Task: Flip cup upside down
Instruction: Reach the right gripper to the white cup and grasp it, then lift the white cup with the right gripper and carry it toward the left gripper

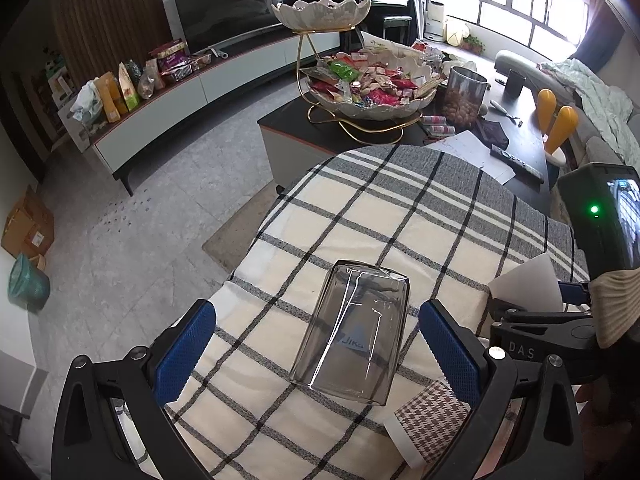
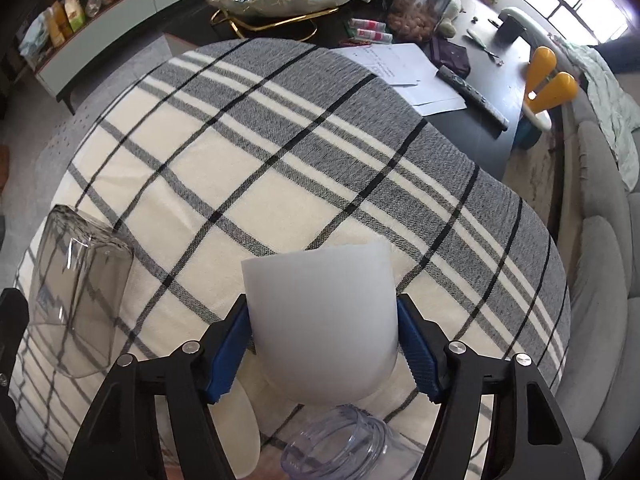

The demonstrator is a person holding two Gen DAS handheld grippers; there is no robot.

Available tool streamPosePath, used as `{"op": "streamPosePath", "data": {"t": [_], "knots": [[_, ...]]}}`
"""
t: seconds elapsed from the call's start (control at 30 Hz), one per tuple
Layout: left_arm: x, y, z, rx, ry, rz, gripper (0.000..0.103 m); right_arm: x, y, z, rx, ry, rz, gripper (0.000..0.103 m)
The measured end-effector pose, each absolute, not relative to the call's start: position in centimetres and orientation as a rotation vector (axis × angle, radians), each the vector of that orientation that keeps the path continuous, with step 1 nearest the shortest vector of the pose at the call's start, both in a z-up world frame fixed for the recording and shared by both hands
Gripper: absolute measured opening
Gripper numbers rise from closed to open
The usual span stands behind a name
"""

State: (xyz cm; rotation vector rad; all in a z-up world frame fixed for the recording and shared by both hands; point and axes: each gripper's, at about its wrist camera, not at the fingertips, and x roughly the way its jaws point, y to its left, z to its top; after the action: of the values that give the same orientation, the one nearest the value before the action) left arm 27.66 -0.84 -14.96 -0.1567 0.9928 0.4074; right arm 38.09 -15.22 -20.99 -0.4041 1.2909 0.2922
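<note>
Two cups on the plaid cloth (image 1: pixel 360 216) over the desk: smoky glass (image 1: pixel 352 330) standing mouth down, base up, between the wide-open pads of the left gripper (image 1: pixel 316 354), touched by neither. White cup (image 2: pixel 320 320) also mouth down, wider end toward the camera, clamped at its sides by the right gripper (image 2: pixel 322 346), blue pads (image 2: pixel 226 354) pressed against it. Cannot tell whether its rim rests on the cloth or hangs just above.

Around: clear plastic jar mouth (image 2: pixel 340 444) just below the white cup, close to the right gripper; a houndstooth card (image 1: pixel 434 416) beside the glass, near the left gripper's right pad. Beyond the cloth, a dark coffee table with a tiered snack bowl (image 1: pixel 364 84), a nut canister (image 1: pixel 464 94), papers (image 2: pixel 404 74), a remote (image 2: pixel 472 96) and two yellow pegs (image 1: pixel 556 120). Sofa (image 2: pixel 600 280) at right.

Left view only: TV, low cabinet with snack bags (image 1: pixel 120 88), boxes on the floor, and the right gripper's body with a green light (image 1: pixel 594 210). Right view only: the jar mouth, and the glass (image 2: pixel 80 292) at far left.

Glass tinted grey, see-through, with a blue logo (image 1: pixel 354 340) low on its wall.
</note>
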Motion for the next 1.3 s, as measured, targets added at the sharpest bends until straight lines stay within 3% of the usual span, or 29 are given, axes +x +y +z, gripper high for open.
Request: {"op": "streamPosePath", "data": {"t": [0.23,0.6,0.97,1.3], "knots": [[25.9,-0.2,-12.4,-0.164,0.945,0.389,0.103,36.4,-15.8,-16.7,-0.322,1.227,0.26,0.069],[18.8,2.5,-6.0,-0.029,0.822,0.219,0.103,27.8,-16.4,-11.0,0.026,1.223,0.234,0.069],[12.1,6.0,-5.6,0.047,0.792,0.104,0.103,17.6,-15.5,-14.8,0.325,1.272,0.132,0.069],[9.4,8.7,-9.8,0.063,0.862,-0.02,0.103,14.1,-12.1,-20.3,0.408,1.326,0.079,0.069]]}}
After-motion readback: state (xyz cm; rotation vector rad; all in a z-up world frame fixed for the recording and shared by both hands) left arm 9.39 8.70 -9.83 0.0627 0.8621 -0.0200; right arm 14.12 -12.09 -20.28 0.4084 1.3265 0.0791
